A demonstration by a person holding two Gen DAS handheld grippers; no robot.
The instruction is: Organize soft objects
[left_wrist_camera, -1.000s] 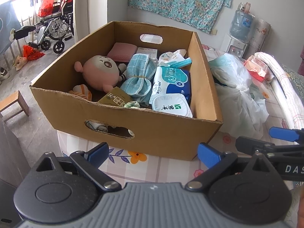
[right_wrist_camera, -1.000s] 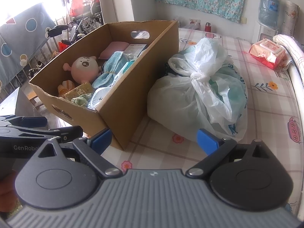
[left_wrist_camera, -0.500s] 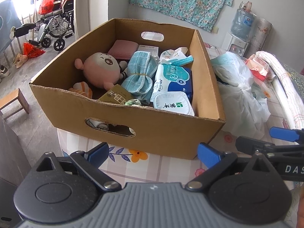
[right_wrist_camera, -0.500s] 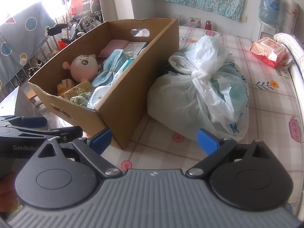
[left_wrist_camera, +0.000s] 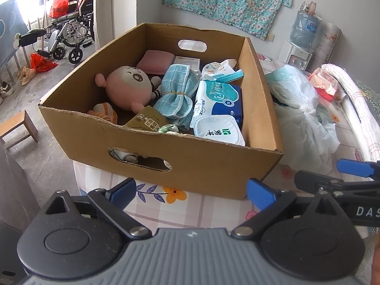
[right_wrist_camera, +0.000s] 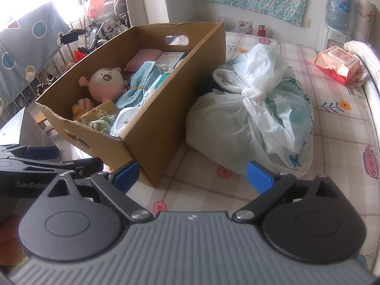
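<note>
A cardboard box [left_wrist_camera: 201, 163] stands on a flowered bedsheet; it also shows in the right wrist view [right_wrist_camera: 152, 142]. It holds a pink plush doll [left_wrist_camera: 129, 89], a blue towel bundle [left_wrist_camera: 177, 95], wet-wipe packs [left_wrist_camera: 218, 104], a pink folded cloth [left_wrist_camera: 155, 60] and small packets. My left gripper [left_wrist_camera: 192, 191] is open and empty, just in front of the box's near wall. My right gripper [right_wrist_camera: 192, 173] is open and empty, near the box's front right corner. A knotted white plastic bag [right_wrist_camera: 251, 121] lies right of the box.
A red wipes pack [right_wrist_camera: 337, 63] and a rolled quilt [right_wrist_camera: 363, 54] lie at the bed's far right. A water dispenser [left_wrist_camera: 302, 35] stands by the wall. A wheelchair [left_wrist_camera: 68, 30] and a wooden stool [left_wrist_camera: 16, 128] are on the floor, left of the bed.
Both grippers have risen and edged slightly toward the box, so more of its inside shows. Both stay open and empty. Nothing in the box has moved.
</note>
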